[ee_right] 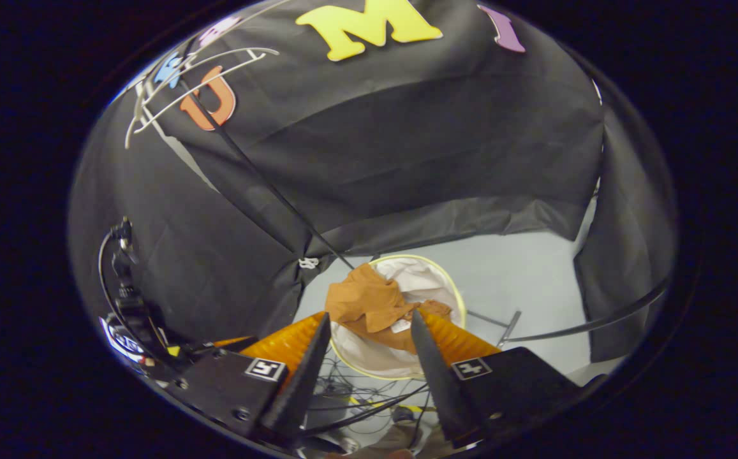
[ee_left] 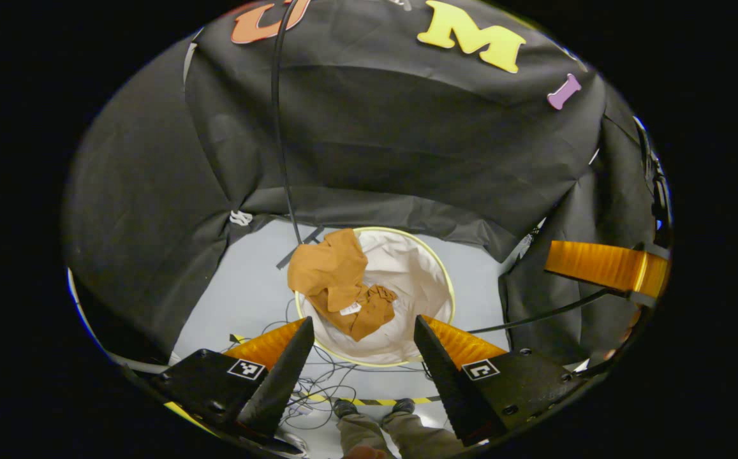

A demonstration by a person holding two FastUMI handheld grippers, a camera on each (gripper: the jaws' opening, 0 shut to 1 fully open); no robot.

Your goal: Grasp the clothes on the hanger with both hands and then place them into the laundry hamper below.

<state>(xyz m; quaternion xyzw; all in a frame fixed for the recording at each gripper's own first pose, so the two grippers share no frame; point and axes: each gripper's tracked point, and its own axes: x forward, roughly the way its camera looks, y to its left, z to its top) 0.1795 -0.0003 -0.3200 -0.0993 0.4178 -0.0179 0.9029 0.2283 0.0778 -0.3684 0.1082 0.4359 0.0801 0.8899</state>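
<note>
Now, status: I read the drop as nearly done, with tidying left.
Clothes: the brown garment (ee_left: 337, 280) lies in the laundry hamper (ee_left: 429, 280), but one fold drapes over the rim on the side nearest the thin black pole (ee_left: 277, 127) (the rest has sunk against the white lining).
Left gripper: left gripper (ee_left: 363, 357) is spread wide, nothing between its fingers, held high and pointing down at the hamper's near rim.
Right gripper: right gripper (ee_right: 369, 357) likewise has its fingers apart and empty, tilted down over the same rim, a little off to one side.
Other gripper seen: an orange body (ee_left: 605, 264) shows at the right edge of the left gripper view.
Hanger: a pale wire hanger (ee_right: 190, 83) sits bare at the top of the pole.
Floor: loose cables (ee_left: 317, 382) lie just beside the hamper, near the person's shoes (ee_left: 375, 405).
Step done well: I would nudge the draped fold inward from the rim, low and slow, so the light hamper doesn't tip.
Risk: fingers snagging the cables.
</note>
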